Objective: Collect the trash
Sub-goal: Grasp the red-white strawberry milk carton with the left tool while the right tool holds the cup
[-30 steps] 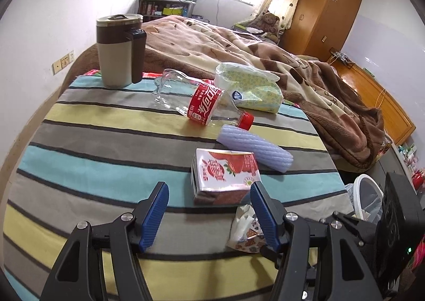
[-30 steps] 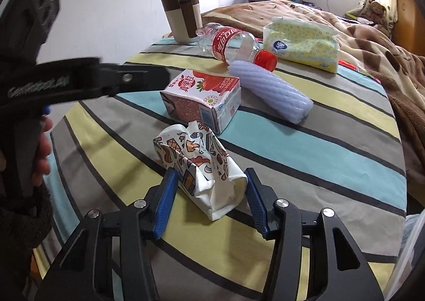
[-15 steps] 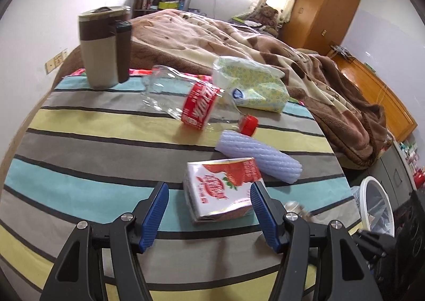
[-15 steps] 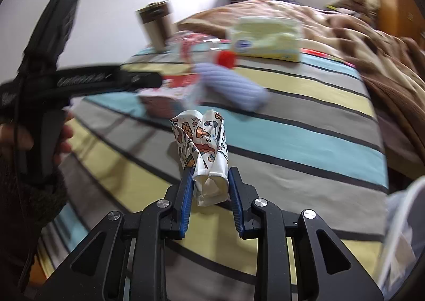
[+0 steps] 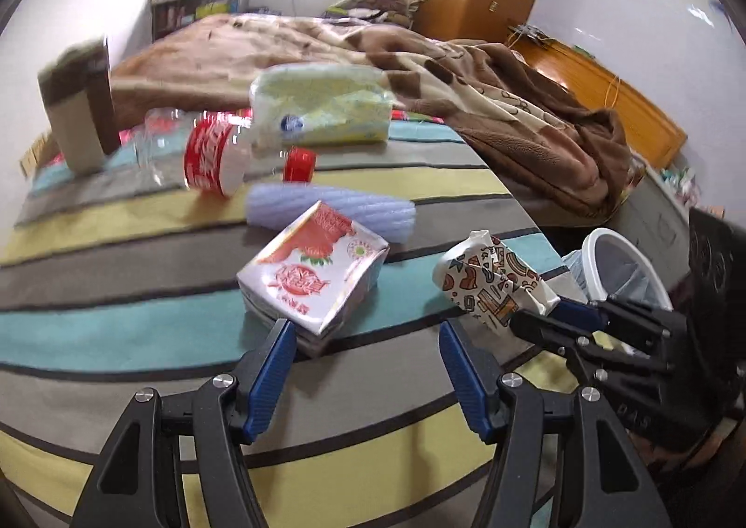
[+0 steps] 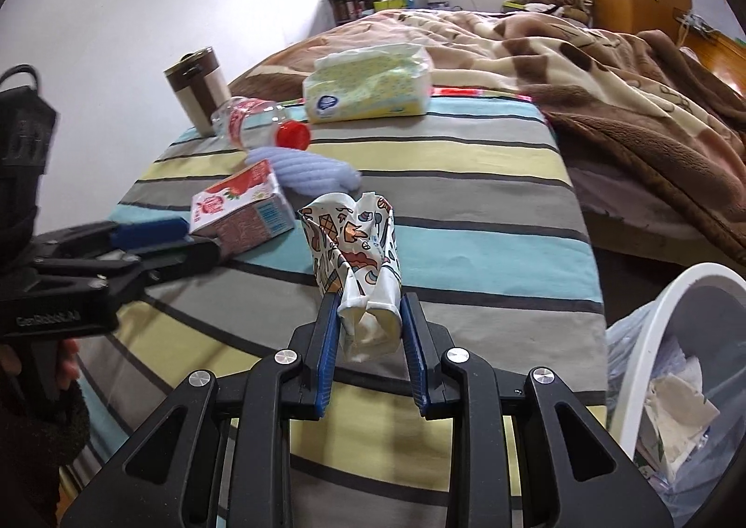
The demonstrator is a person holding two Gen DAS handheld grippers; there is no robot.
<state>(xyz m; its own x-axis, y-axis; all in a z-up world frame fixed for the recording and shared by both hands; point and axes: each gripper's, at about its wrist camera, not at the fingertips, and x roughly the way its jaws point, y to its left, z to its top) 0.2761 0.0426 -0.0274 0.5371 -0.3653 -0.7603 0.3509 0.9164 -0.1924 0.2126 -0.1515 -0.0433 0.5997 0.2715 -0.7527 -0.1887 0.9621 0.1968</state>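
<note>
My right gripper is shut on a crumpled patterned paper cup and holds it above the striped table; the cup also shows in the left wrist view. My left gripper is open and empty, just in front of a strawberry milk carton lying on the table. Behind the carton lie a lilac ribbed roll and an empty clear bottle with a red label and cap. A white bin with a plastic liner stands below the table's right edge.
A tissue pack and a brown-and-beige mug stand at the back of the striped table. A bed with a brown blanket lies beyond. The bin also shows in the left wrist view.
My right gripper closed on the paper cup and lifted it off the table, swinging right toward the bin. My left gripper moved closer to the milk carton.
</note>
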